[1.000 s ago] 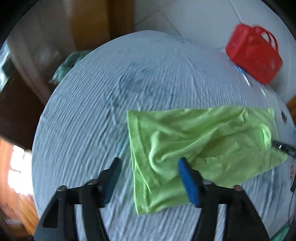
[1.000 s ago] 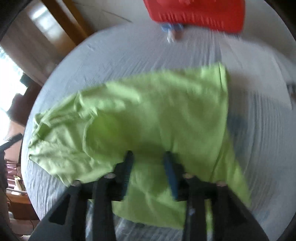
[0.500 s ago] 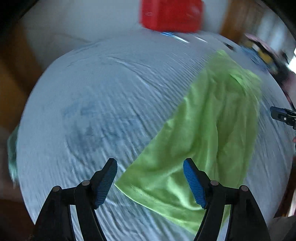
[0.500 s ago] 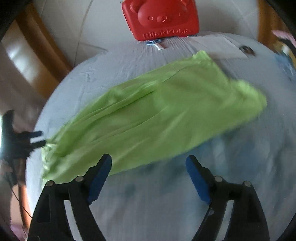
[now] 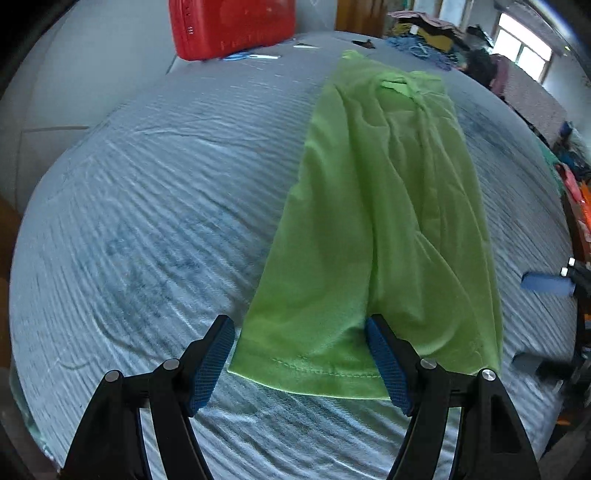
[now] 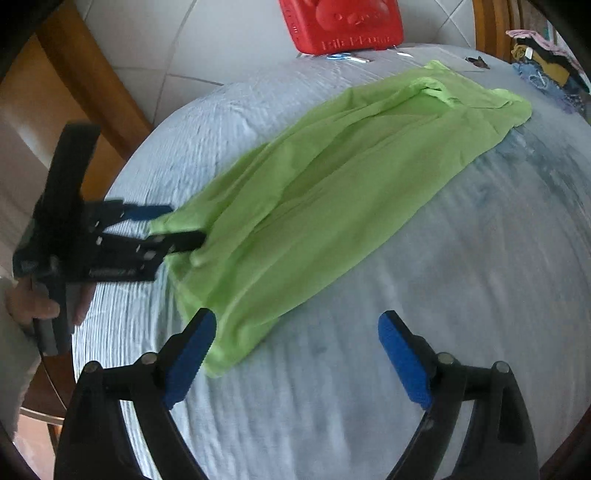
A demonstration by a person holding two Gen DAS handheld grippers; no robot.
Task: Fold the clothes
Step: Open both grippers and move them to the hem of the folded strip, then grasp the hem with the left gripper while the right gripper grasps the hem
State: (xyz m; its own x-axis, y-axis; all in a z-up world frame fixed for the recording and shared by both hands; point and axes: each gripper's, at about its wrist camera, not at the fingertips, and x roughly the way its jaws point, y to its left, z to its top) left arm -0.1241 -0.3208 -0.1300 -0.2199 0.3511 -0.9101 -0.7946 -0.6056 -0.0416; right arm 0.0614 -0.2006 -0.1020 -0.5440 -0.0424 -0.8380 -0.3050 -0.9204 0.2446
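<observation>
We see the green shirt (image 5: 384, 221) flat on the bed (image 5: 147, 221). Left gripper (image 5: 301, 354) wide, straddling its hem; right gripper (image 6: 295, 343) opening, empty, shirt corner beside its left finger.

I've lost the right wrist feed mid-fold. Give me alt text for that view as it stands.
A lime-green cloth garment, folded into a long strip, lies diagonally across the ribbed pale-blue bedsheet. The right claw hovers with its jaws opening and nothing between them, near the strip's lower end. The left claw reaches that end from the left; a red plastic basket sits behind the bed.
</observation>
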